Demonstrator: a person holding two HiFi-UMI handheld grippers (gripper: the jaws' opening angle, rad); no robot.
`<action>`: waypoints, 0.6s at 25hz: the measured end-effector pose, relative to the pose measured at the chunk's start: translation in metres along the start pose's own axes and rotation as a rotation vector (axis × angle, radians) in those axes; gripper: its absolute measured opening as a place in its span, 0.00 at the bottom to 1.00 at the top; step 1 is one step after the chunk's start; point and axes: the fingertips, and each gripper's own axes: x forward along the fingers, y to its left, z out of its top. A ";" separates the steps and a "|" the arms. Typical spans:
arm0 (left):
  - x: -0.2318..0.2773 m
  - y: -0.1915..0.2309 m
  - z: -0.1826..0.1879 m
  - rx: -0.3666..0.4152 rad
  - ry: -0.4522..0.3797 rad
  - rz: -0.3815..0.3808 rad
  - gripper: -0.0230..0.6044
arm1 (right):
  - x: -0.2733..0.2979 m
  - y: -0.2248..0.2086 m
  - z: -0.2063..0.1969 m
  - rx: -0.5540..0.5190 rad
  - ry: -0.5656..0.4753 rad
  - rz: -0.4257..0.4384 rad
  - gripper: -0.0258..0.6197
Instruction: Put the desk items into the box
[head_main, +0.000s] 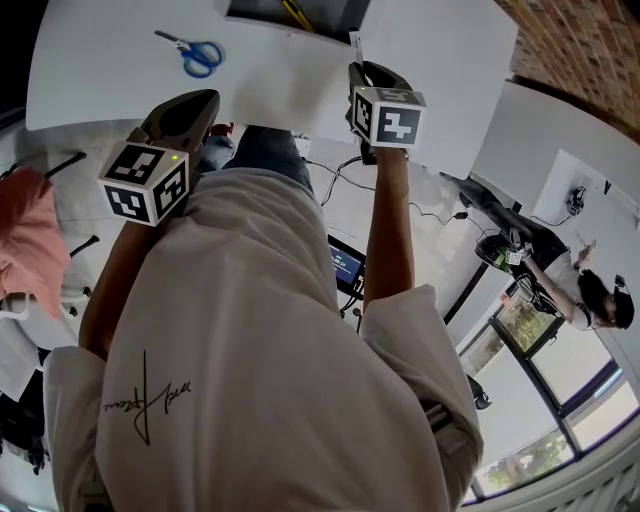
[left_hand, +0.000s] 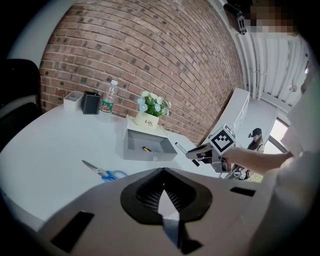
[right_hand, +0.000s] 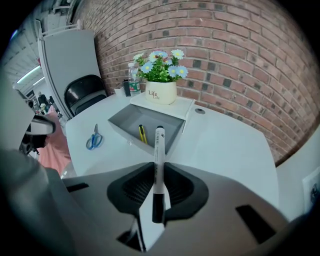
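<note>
right gripper (right_hand: 158, 192) clenched on marker (right_hand: 159, 150) barrel | marker likely light, rigid, slick | box (right_hand: 122, 120) near desk (right_hand: 225, 145) far edge | left gripper (left_hand: 165, 197) closed, empty

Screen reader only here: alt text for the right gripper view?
The right gripper is shut on a white marker pointing toward the open grey box, which holds a yellow pen. Blue scissors lie on the table left of the box; a flower pot stands behind it.
</note>
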 end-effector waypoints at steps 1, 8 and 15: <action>0.000 0.001 0.000 -0.003 0.000 0.003 0.05 | 0.001 0.000 0.003 -0.006 -0.002 0.003 0.17; 0.001 0.007 0.001 -0.017 -0.008 0.018 0.05 | 0.009 0.006 0.024 -0.045 -0.021 0.024 0.17; -0.002 0.014 0.003 -0.036 -0.013 0.044 0.05 | 0.019 0.012 0.043 -0.082 -0.030 0.053 0.17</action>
